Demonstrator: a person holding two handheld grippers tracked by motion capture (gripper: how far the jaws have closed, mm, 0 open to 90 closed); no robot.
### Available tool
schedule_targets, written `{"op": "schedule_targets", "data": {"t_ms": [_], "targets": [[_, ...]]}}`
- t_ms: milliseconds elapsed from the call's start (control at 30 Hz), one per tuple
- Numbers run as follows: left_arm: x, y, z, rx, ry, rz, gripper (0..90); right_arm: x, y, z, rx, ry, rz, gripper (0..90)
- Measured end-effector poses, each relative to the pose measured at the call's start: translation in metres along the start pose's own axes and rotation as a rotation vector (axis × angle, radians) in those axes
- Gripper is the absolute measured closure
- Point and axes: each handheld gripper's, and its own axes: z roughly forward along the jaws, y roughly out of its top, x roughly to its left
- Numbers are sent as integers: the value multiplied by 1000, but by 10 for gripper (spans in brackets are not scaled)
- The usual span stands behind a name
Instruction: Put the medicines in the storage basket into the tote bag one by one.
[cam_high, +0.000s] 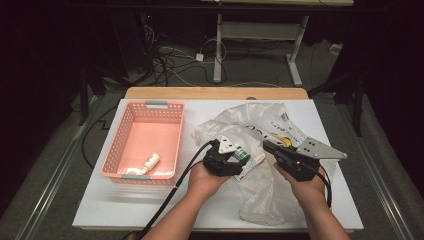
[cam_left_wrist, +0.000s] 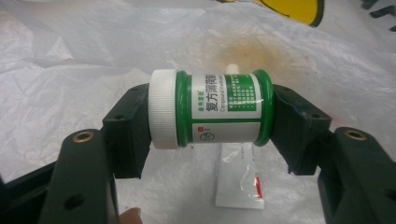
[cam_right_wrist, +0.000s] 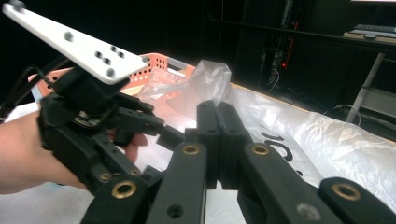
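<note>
Left gripper: fingers clamped on a green jar, white cap against one pad, base against the other, jar lying crosswise above the plastic bag. Likely lifted out for transfer to the pink basket, where a small white bottle lies. A white tube rests on the bag below. Right gripper: fingers pressed fully together; whether they pinch bag film, cannot tell. Bag sprawls across the desk.
</note>
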Motion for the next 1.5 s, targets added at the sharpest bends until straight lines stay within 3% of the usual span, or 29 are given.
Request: {"op": "schedule_targets", "data": {"t_ms": [167,433,833,933,967,1000,1100,1233,1300,1500], "targets": [[7,2,12,21,3,-4,348,-1,0,0,0,2,8,900],[8,7,29,43,-1,-18,348,-2,-1,1,3,1,8,900],[6,17,62,65,36,-9,347,-2,-2,1,-1,2,5,900],[5,18,66,54,24,-55,345,-3,-2,1,0,3,9,900],[8,20,67,52,22,-20,342,-3,-2,1,0,5,11,900],[5,20,66,39,12,-66,326,-3,-2,1,0,6,12,900],[5,22,63,18,10,-46,269,-3,-2,0,0,6,11,900],[2,20,58,40,-12,-54,255,-2,-2,0,1,3,12,900],[2,18,55,47,-6,-29,254,-2,-2,0,-1,5,6,900],[-2,6,37,39,-19,-18,241,-3,-2,0,1,1,9,900]]}}
